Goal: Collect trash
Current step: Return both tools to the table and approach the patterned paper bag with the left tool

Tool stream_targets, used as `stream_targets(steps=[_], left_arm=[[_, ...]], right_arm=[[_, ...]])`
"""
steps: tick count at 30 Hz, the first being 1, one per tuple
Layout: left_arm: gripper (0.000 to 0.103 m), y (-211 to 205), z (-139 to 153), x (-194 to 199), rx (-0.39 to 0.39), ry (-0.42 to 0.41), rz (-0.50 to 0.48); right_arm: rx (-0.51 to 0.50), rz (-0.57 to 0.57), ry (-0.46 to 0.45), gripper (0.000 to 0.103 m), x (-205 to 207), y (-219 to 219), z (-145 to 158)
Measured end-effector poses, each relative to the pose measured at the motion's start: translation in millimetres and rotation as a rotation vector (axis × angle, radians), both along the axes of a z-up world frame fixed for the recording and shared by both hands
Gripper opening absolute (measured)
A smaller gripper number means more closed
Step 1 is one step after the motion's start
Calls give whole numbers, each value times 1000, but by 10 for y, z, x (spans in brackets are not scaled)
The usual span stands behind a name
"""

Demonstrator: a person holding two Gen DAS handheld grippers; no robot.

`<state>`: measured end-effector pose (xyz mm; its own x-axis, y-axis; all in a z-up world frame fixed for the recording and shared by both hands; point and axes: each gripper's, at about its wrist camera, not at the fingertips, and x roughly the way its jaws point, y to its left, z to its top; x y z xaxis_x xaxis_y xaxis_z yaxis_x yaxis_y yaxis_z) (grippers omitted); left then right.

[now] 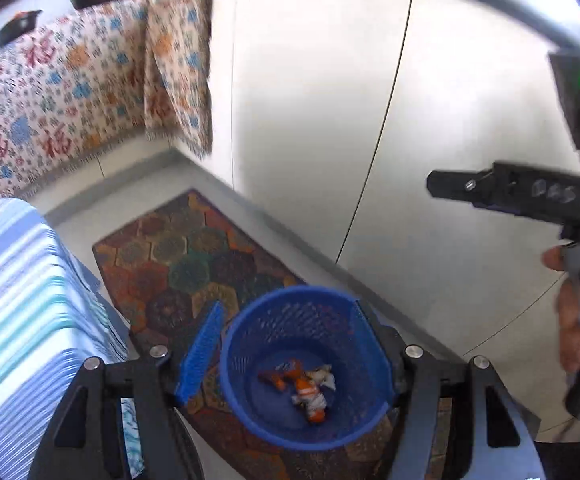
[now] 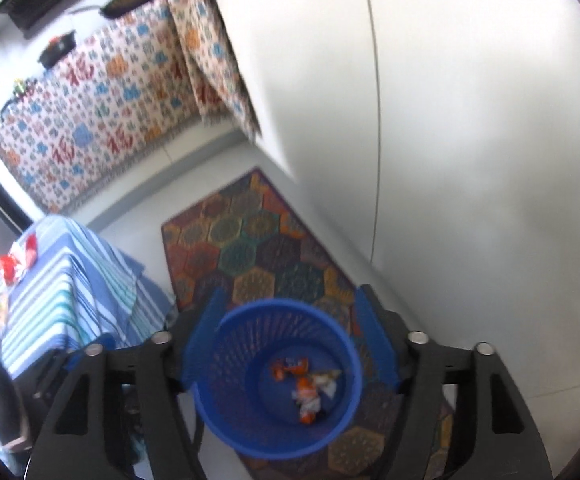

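A blue mesh basket (image 1: 310, 312) stands on the floor rug, directly under both grippers. Orange and white crumpled wrappers (image 1: 310, 392) lie at its bottom, also seen in the right wrist view as wrappers (image 2: 306, 392) inside the basket (image 2: 250, 340). My left gripper (image 1: 286, 320) hangs above the basket, open, with nothing between its blue pads. My right gripper (image 2: 290, 300) is above it too, open and empty. A red and white wrapper (image 2: 16, 262) lies on the striped table.
A table under a blue striped cloth (image 2: 62, 280) stands left of the basket. The patterned rug (image 1: 194, 256) runs along white cabinet doors (image 1: 410, 120). A hand (image 1: 578, 320) holds the right tool at the right edge. A counter draped in patterned cloth (image 1: 70, 92) carries pans.
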<state>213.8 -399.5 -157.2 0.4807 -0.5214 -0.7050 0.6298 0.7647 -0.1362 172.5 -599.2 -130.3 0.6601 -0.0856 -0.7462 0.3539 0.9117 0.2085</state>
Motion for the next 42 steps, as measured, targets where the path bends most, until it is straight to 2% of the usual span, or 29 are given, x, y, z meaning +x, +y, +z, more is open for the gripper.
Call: stream_targets(steps=[2,5,7,8,10,12,16,22,26,29,31,35,37,42], left_arm=[[68,167,157,-85,-20,-20,13],[68,387,334,-216,9,1,-9],[69,548,413,-320,27,-1,14],[79,644,443,-369,37,2,26],[91,877,502,-476,62,-4,64],[91,1114,541,-569,50,-3,75],[91,1664,564,-706,50,-15,118],[91,2590,435,-735,152,-19,295],[91,3332,317,-606,154,34,439],[91,3749,284,-473,138,52,509],[91,3913,251,-317,110,72,504],[91,3955,205,-72,81,80,419],[91,3951,167,60,96,75,386],[91,4002,105,195,134,45,372]], right_arm=[[-34,-7,-28,82,-51,68,103],[-98,4,-66,86,-88,236,229],[-149,30,-87,87,-95,401,294],[-168,48,-99,87,-93,502,323],[-178,89,-127,92,-99,696,377],[-169,133,-156,96,-92,900,438],[-169,231,-195,97,-32,1392,489],[-141,416,-161,97,77,2310,301],[-129,596,-83,97,123,3010,49],[-117,702,-26,97,85,3413,-125],[-142,747,-2,97,89,3608,-221],[-174,794,30,97,109,3807,-335],[-189,799,29,97,100,3818,-348],[-186,800,26,98,112,3818,-340]])
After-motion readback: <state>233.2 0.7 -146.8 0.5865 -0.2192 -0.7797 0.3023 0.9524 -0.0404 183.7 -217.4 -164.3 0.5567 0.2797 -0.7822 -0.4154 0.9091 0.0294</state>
